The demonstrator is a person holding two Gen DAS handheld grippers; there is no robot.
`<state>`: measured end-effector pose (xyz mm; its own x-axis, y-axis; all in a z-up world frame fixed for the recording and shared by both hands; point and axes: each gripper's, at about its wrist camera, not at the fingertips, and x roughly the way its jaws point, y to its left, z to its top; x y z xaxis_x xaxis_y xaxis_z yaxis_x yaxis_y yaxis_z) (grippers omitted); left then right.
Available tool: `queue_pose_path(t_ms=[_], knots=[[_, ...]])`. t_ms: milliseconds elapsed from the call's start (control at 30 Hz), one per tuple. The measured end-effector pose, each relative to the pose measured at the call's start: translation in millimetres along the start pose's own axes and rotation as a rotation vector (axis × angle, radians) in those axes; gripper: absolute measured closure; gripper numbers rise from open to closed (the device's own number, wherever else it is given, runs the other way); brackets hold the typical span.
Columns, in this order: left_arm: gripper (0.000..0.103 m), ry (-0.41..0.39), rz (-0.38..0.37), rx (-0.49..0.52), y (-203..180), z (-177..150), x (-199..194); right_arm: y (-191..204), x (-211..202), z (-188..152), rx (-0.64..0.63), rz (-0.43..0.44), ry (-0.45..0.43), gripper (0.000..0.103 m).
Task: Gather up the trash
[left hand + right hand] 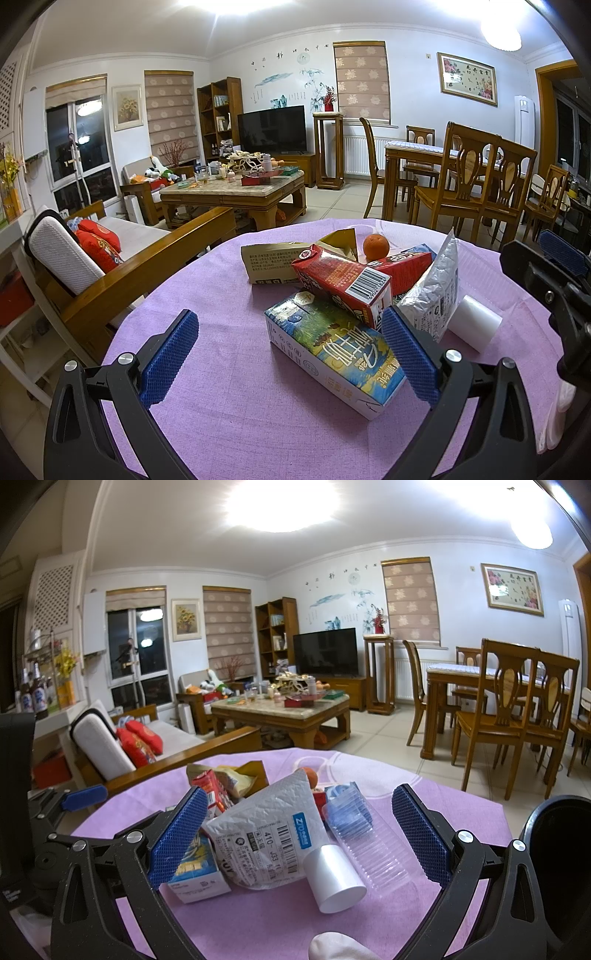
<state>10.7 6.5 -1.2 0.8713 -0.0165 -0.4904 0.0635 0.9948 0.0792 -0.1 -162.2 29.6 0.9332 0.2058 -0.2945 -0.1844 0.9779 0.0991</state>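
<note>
A pile of trash lies on the purple tablecloth (229, 369). In the left wrist view a blue-green milk carton (332, 354) lies nearest, with a red carton (343, 284) on top, a tan carton (269, 262), a silver mailer bag (436, 291) and a white paper cup (474, 325). My left gripper (291, 354) is open around the blue-green carton's near end, not touching it. My right gripper (299, 838) is open, with the mailer bag (266, 834), the white cup (334, 877) and a stack of clear plastic cups (365, 845) between its fingers.
An orange (375, 246) sits behind the cartons. A black bin (557, 849) stands at the right edge of the right wrist view. A sofa (122, 251) is left of the table, dining chairs (476, 184) beyond it on the right.
</note>
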Motion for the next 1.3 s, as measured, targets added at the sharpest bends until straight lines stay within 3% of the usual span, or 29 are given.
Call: queue_pose_path(t_ms=[400,467,567,733,967,1033,1133,1233,1267,1300], knots=[[0.005,0.015,-0.024,-0.027,5,0,4,0,2,0,0.014,0.005,0.009,0.004],[0.005,0.041,-0.076,-0.078,13,0,9,-6,2,0,0.043,0.017,0.019,0.004],[0.005,0.101,-0.217,-0.196,33,0,25,-23,4,-2,0.128,0.049,0.034,0.004],[0.005,0.203,-0.243,-0.245,29,20,46,-40,8,-5,0.223,0.065,0.064,0.004],[0.005,0.356,-0.2,-0.253,-5,35,91,-42,6,-8,0.237,0.076,0.07,0.004],[0.005,0.349,-0.141,-0.234,-10,38,95,-42,6,-9,0.251,0.078,0.074,0.004],[0.007,0.334,-0.122,-0.255,-8,37,92,-47,8,-11,0.273,0.082,0.086,0.004],[0.028,0.316,-0.077,-0.217,-5,35,91,-49,9,-11,0.283,0.084,0.094,0.004],[0.047,0.321,-0.088,-0.218,-4,33,90,-50,10,-9,0.284,0.084,0.096,0.004],[0.048,0.321,-0.106,-0.229,-1,32,91,-50,10,-9,0.283,0.084,0.095,0.004]])
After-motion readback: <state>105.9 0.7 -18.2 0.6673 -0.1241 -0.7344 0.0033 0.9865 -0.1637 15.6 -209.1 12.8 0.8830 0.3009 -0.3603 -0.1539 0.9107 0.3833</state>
